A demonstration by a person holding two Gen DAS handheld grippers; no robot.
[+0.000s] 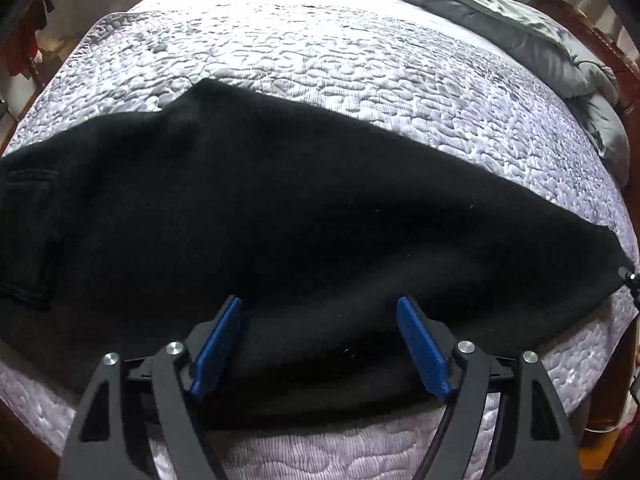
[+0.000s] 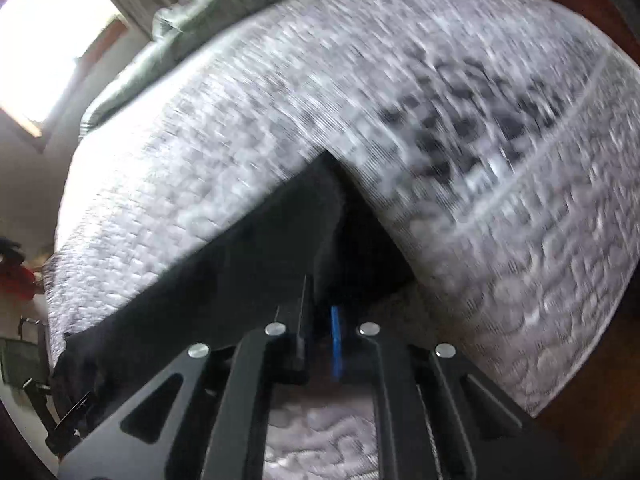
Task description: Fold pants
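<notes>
Black pants (image 1: 280, 208) lie across the near part of a bed with a grey-white quilted cover (image 1: 320, 60), a pocket at the far left. My left gripper (image 1: 320, 308) is open, its blue pads (image 1: 218, 344) resting on the near edge of the pants. In the blurred right wrist view my right gripper (image 2: 320, 312) is shut on the end of the black pants (image 2: 248, 264), which is lifted off the quilted cover (image 2: 400, 100). The right gripper's tip also shows at the right edge of the left wrist view (image 1: 630, 276), at the pants' end.
A crumpled grey-green duvet (image 1: 540, 28) lies at the far right of the bed. A dark wooden bed frame (image 1: 624, 60) runs along the right side. A bright window (image 2: 44, 40) is at the left in the right wrist view.
</notes>
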